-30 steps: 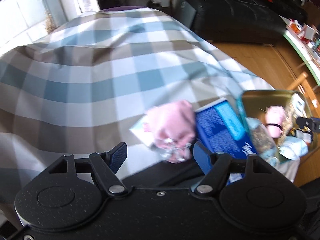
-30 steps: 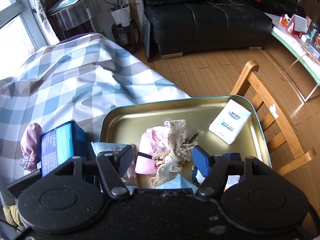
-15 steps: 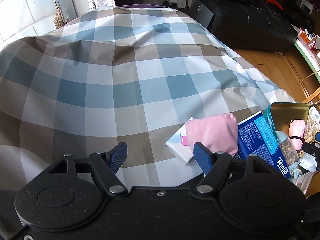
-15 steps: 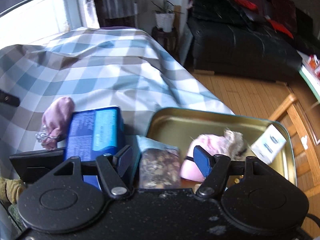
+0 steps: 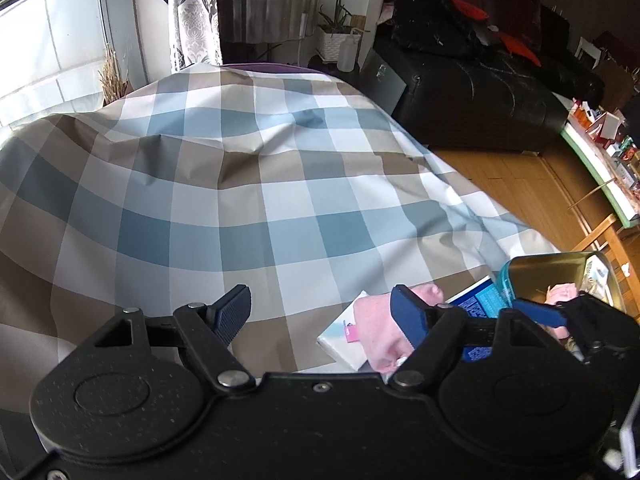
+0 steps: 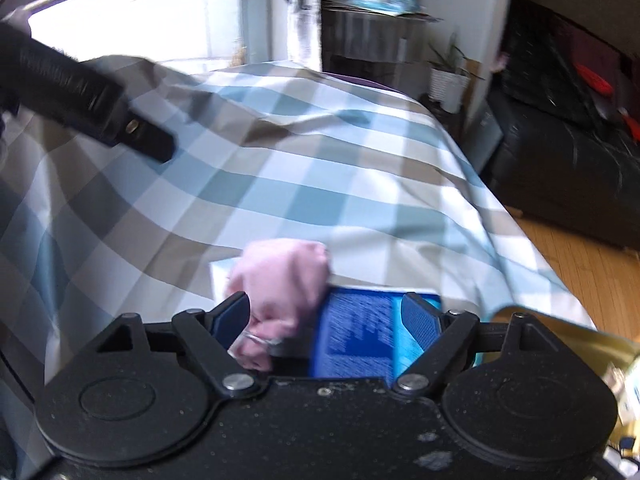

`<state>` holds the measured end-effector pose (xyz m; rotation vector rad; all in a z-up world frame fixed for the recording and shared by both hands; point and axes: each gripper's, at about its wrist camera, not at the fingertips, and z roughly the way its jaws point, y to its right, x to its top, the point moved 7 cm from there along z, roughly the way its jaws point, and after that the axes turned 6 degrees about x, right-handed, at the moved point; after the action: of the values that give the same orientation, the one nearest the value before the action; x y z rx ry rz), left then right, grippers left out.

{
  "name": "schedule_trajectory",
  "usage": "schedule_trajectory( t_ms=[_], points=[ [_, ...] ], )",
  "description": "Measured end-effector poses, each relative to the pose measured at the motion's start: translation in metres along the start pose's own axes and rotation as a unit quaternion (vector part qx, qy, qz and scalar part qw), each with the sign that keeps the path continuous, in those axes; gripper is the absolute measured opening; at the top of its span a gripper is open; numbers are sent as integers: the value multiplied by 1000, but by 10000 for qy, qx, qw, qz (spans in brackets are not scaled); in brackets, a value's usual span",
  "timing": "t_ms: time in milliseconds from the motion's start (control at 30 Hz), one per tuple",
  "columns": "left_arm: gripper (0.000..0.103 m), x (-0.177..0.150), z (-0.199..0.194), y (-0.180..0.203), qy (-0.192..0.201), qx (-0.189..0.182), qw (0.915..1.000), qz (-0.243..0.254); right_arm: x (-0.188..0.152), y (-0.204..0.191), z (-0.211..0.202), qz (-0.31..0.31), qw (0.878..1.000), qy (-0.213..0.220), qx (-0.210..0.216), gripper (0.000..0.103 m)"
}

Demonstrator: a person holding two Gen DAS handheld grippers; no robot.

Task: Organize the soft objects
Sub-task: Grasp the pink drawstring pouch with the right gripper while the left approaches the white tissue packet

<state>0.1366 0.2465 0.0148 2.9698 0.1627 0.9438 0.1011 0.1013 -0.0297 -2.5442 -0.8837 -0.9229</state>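
A pink cloth pouch lies on a white tissue pack on the checked tablecloth, next to a blue tissue box. My left gripper is open and empty above the cloth, left of the pouch. In the right wrist view my right gripper is open, with the pink pouch and the blue tissue box between its fingers, apart from both pads. A gold tin tray with soft items sits at the right.
The left gripper's black handle crosses the upper left of the right wrist view. A black sofa and wooden floor lie beyond the table edge. A wooden chair stands by the tray.
My right gripper has swung left from over the tray to over the blue box and pink pouch. My left gripper has pulled back and tilted up, empty.
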Motion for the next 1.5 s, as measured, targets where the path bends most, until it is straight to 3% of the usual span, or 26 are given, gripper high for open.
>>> schedule_trajectory(
  t_ms=[200, 300, 500, 700, 767, 833, 867, 1000, 1033, 1200, 1500],
  points=[
    [74, -1, -17, 17, 330, -55, 9992, 214, 3, -36, 34, -653, 9977, -159, 0, 83],
    [89, 0, -27, 21, 568, -119, 9979, 290, 1, -42, 47, -691, 9973, -235, -5, 83],
    [96, 7, -41, 9, 1055, 16, 9944, 45, -2, -49, 62, -938, 9950, -212, -279, 86],
    [98, 8, -40, -10, 1168, 224, 9926, -258, -10, -53, 71, -1501, 9865, -170, -632, 86],
    [99, 7, -35, -13, 1096, 369, 9930, -253, -13, -52, 73, -1708, 9826, -189, -712, 84],
    [99, 5, -29, -15, 946, 570, 9937, -178, -15, -51, 74, -1892, 9786, -197, -787, 72],
    [99, 3, -25, -16, 852, 645, 9941, -164, -15, -50, 73, -1960, 9771, -197, -801, 71],
    [99, -4, -9, -24, 438, 611, 9966, -349, -9, -43, 65, -1774, 9820, -177, -626, 62],
    [99, -5, -5, -26, 356, 610, 9968, -382, -7, -42, 61, -1678, 9841, -147, -567, 54],
    [99, -13, 7, -29, 45, 658, 9966, -499, 5, -39, 43, -1353, 9902, 3, -359, 51],
    [99, -25, 25, -18, -278, 775, 9963, -226, 2, -32, -2, -1223, 9921, 238, -131, 51]
  ],
)
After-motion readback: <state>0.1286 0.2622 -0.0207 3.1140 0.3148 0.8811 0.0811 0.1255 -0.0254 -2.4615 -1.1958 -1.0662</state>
